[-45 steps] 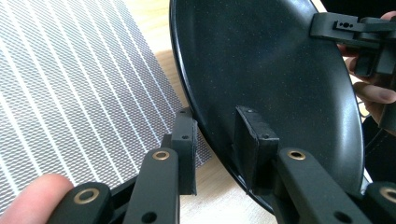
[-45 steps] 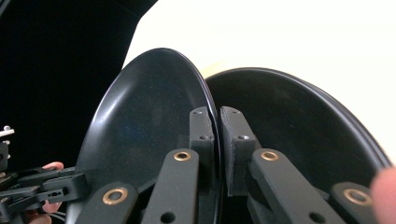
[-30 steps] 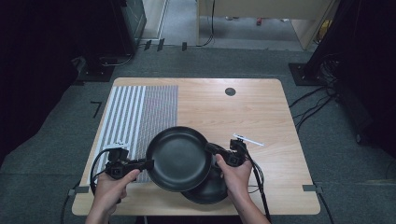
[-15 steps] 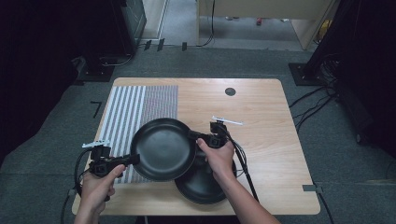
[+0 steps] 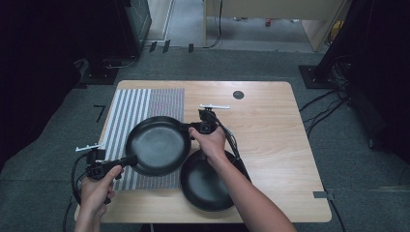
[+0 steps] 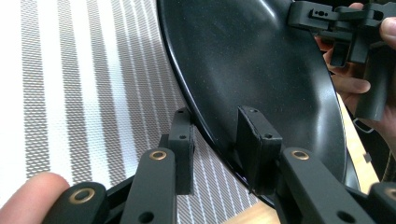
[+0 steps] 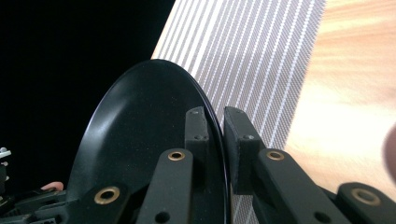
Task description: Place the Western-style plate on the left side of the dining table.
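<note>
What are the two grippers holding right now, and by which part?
Both hold the upper black pan by its rim: left gripper on the near-left edge, right gripper on the far-right edge.

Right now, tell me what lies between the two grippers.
In the high view, the upper black pan spans the stretch between the left gripper and the right gripper, each clamped on its rim.

The near-left of the wooden table [image 5: 270, 140] was crowded. A black pan [image 5: 158, 145] was held over the striped placemat [image 5: 145, 104], gripped at opposite rims by the left gripper [image 5: 126, 162] and the right gripper [image 5: 186, 127], covering the mat's near half. A second black pan [image 5: 205, 183] lay just beside it on the near edge, under the right forearm [image 5: 241, 193]. The table's right half lay open, as did the far strip apart from a small dark disc [image 5: 238, 94].
</note>
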A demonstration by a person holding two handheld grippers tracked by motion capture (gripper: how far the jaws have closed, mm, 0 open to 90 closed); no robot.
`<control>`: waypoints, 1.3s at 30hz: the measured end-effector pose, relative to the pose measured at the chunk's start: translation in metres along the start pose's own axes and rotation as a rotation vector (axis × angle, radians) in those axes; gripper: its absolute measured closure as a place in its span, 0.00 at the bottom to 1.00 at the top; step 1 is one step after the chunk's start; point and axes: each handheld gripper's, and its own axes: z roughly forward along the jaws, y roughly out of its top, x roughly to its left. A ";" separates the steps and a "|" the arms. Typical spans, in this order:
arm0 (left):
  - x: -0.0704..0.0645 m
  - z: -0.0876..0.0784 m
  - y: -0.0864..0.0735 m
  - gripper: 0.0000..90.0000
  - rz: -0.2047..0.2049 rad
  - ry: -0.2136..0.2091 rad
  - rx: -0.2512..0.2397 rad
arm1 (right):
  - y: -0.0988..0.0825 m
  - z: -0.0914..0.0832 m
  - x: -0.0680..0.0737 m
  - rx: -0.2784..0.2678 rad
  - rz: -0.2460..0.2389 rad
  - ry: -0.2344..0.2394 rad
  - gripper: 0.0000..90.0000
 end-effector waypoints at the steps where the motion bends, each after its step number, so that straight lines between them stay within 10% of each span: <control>1: 0.004 0.002 0.001 0.76 -0.014 0.001 -0.006 | 0.005 0.008 0.001 0.010 -0.009 -0.003 0.90; 19: 0.048 0.013 0.020 0.76 -0.118 0.040 -0.087 | 0.036 0.075 -0.002 0.010 -0.046 0.033 0.91; 39: 0.085 0.044 0.035 0.77 -0.200 0.079 -0.084 | 0.040 0.123 -0.025 -0.002 -0.002 -0.048 0.90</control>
